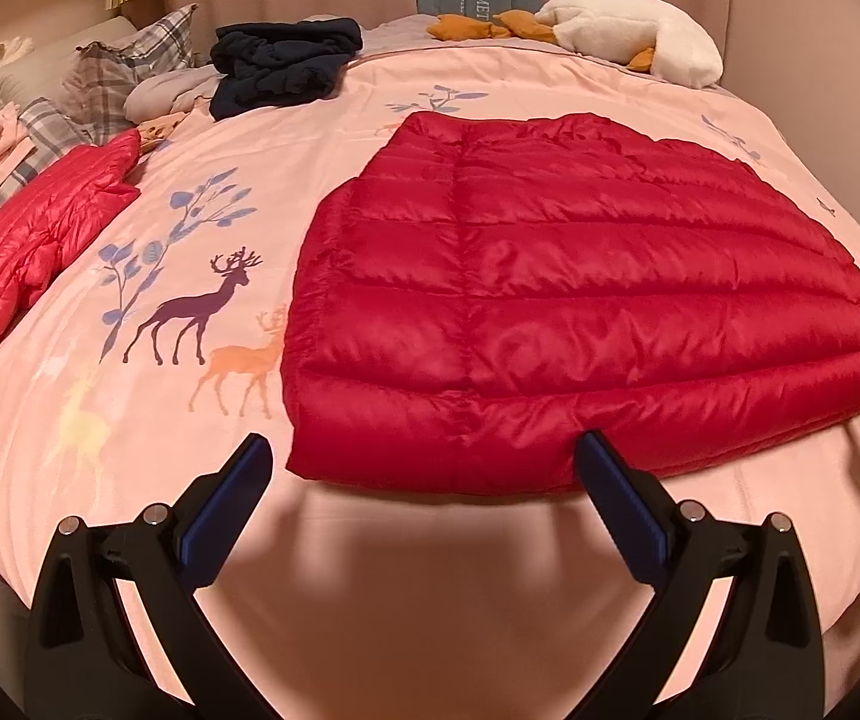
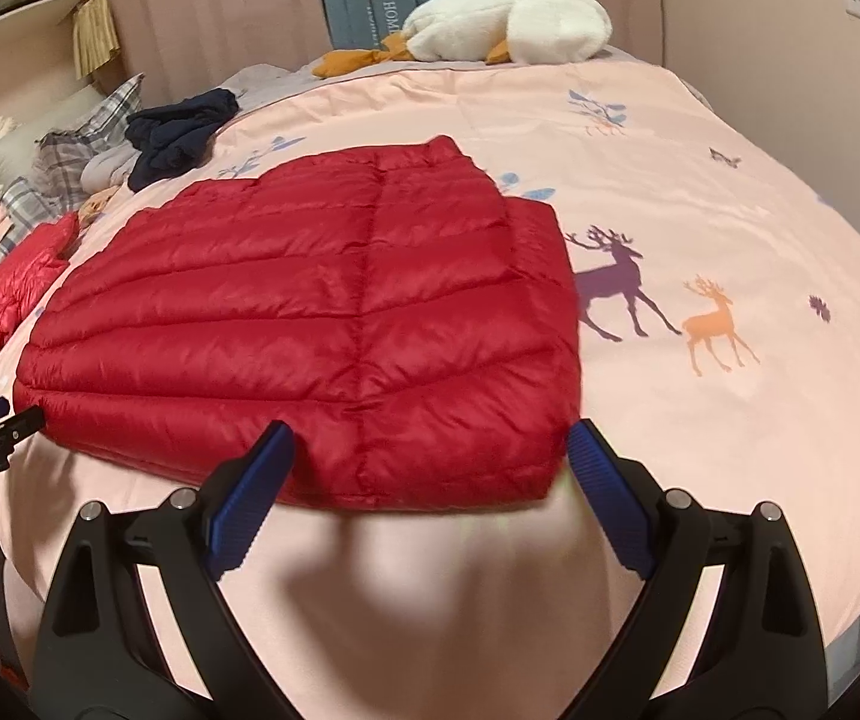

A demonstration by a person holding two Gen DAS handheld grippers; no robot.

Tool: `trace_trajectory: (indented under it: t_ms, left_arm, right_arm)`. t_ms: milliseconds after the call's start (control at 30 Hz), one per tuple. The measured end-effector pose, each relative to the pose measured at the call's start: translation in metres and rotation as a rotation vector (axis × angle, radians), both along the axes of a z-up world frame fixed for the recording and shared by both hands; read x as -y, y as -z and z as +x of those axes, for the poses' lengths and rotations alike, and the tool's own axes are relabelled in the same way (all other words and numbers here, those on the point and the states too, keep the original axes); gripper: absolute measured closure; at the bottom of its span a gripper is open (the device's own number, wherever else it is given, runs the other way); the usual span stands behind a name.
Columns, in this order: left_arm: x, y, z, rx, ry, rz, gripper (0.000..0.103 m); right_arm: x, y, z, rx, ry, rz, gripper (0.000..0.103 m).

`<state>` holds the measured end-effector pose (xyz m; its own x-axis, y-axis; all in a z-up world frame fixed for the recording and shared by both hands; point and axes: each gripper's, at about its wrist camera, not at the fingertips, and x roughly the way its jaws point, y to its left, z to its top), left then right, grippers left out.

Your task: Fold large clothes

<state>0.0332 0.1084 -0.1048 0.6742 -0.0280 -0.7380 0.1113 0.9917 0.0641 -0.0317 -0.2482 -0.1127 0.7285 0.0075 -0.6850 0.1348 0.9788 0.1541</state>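
**Both grippers at the hem, next fold not yet begun**

While the red down jacket point(image 1: 580, 300) lies flat on the pink bedcover point(image 1: 130, 468), both tools wait at its near edge with nothing in them. Far on the left of the bed there is a second, lighter red jacket point(image 1: 40, 240), already made into a small packet, and behind it a dark navy garment point(image 1: 280, 60) and plaid pillows point(image 1: 124, 66). These are well apart from the work.

The left gripper point(image 1: 424, 450) has its jaws spread wide — the left corner of the hem sits between the two fingers, but the pads do not touch the fabric. The right gripper point(image 2: 430, 438) is also wide open, and it frames the right corner of the hem in the same manner. A white plush goose point(image 2: 508, 18) rests at the far side of the bed.

I judge that the sleeves are already tucked in, because the jacket shows a neat rectangular body, so the step in hand is to take the hem for the fold upward. The next move asks both tools to go forward a little, close on the two corners together, and lift evenly — the shiny padded fabric may slip out if the bite is shallow.
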Motion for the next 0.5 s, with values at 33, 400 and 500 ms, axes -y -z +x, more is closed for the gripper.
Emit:
trace_trajectory:
  t_ms: [33, 400, 500]
  left_arm:
    - [-0.0006, 0.0001, 0.0004, -0.001, -0.001, 0.0, 0.001]
    - [-0.0073, 0.0007, 0.0033, -0.003, -0.015, -0.005, 0.001]
    - [-0.01, 0.0007, 0.004, -0.003, -0.022, -0.006, 0.001]
  right_arm:
    - [0.0018, 0.0006, -0.0001, -0.001, 0.004, 0.004, 0.01]
    - [0.0094, 0.0041, -0.0007, -0.011, 0.031, 0.016, 0.01]
    - [0.0106, 0.0046, -0.0007, -0.013, 0.036, 0.017, 0.01]
